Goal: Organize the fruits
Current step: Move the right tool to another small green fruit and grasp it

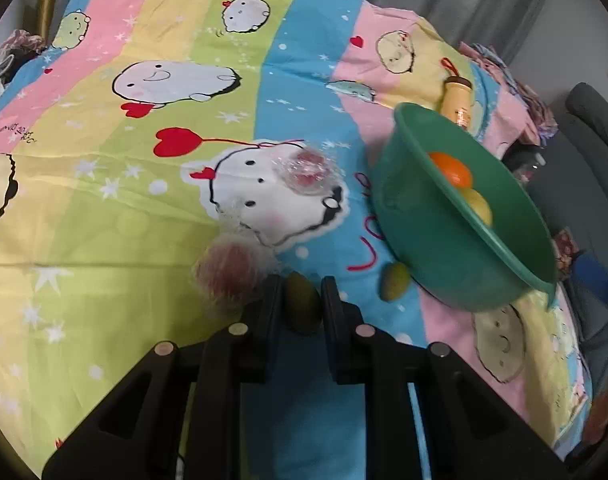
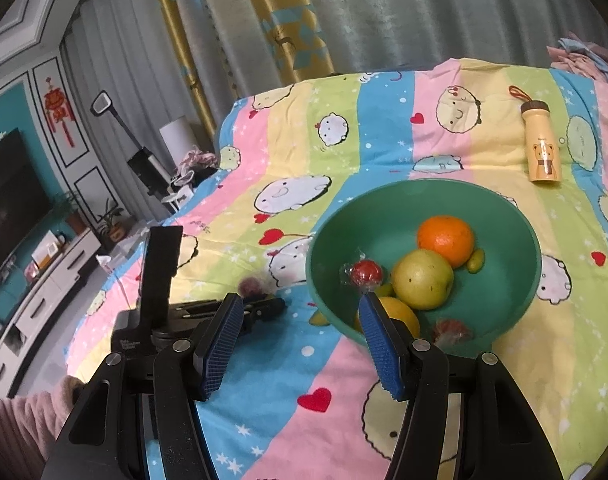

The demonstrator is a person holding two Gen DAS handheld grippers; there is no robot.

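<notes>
Ahead and right of your left gripper (image 1: 302, 296) sits the green bowl (image 1: 444, 256); carry there. Between its fingers, clamped, stands the small green fruit (image 1: 302, 306), long axis along them. Your right gripper (image 2: 300, 320) gapes empty at the bowl's near rim.

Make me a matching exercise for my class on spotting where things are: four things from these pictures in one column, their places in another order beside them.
Things:
1. orange
2. small green fruit
3. yellow bottle
4. wrapped red fruit

Places:
A. lying on the bedsheet, far side of the bowl
B. inside the green bowl
C. between the fingers of the left gripper
D. on the bedsheet, left of the bowl, apart from both grippers

Pairs: 1-B, 2-C, 3-A, 4-D
</notes>
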